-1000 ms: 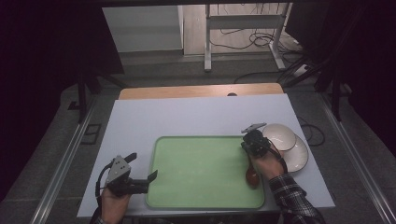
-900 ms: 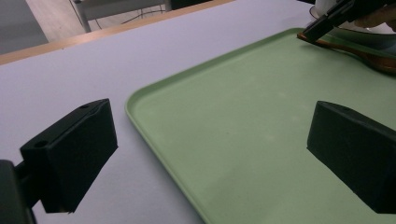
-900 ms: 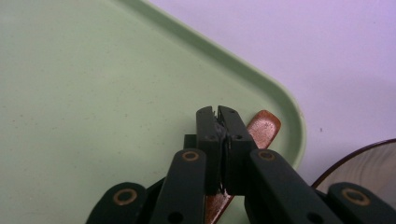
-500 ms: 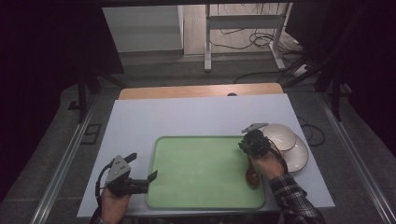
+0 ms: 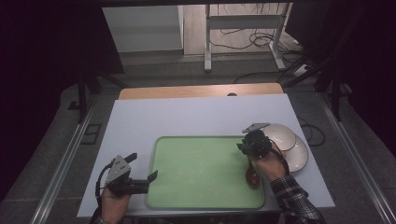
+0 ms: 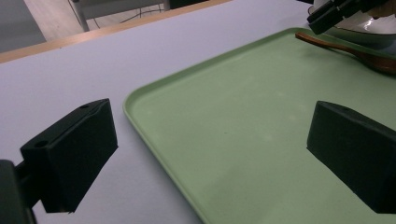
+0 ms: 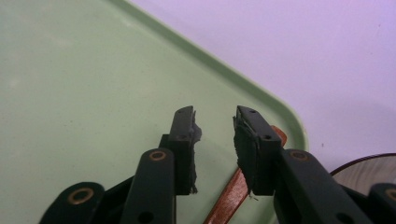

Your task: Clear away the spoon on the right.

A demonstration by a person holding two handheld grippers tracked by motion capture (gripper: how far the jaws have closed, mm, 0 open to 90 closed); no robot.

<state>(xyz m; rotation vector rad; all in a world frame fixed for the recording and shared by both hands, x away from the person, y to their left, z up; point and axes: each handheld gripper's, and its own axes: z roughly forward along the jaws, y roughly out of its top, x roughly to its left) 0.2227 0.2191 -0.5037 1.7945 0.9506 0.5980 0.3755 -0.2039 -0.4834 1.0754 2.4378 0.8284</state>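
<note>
Releasing the wooden spoon (image 7: 233,196) on the green tray (image 5: 205,172)

Right gripper (image 7: 215,126) jaws have just been opening (nothing between them); left gripper (image 6: 210,158) stands wide open.

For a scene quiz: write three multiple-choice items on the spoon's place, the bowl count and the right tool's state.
1. Where does the wooden spoon lie?
A. on the green tray, near its right edge
B. inside a bowl
C. on the floor

2. How many white bowls stand right of the tray?
A. none
B. two
C. five

3. How does the right tool stand?
A. clamped on a bowl
B. jaws apart above the spoon, having just opened
C. clamped on the tray rim

Key: 1 A, the spoon rests inside the rim; 2 B, two overlap; 3 B, a gap shows between the pads.
</note>
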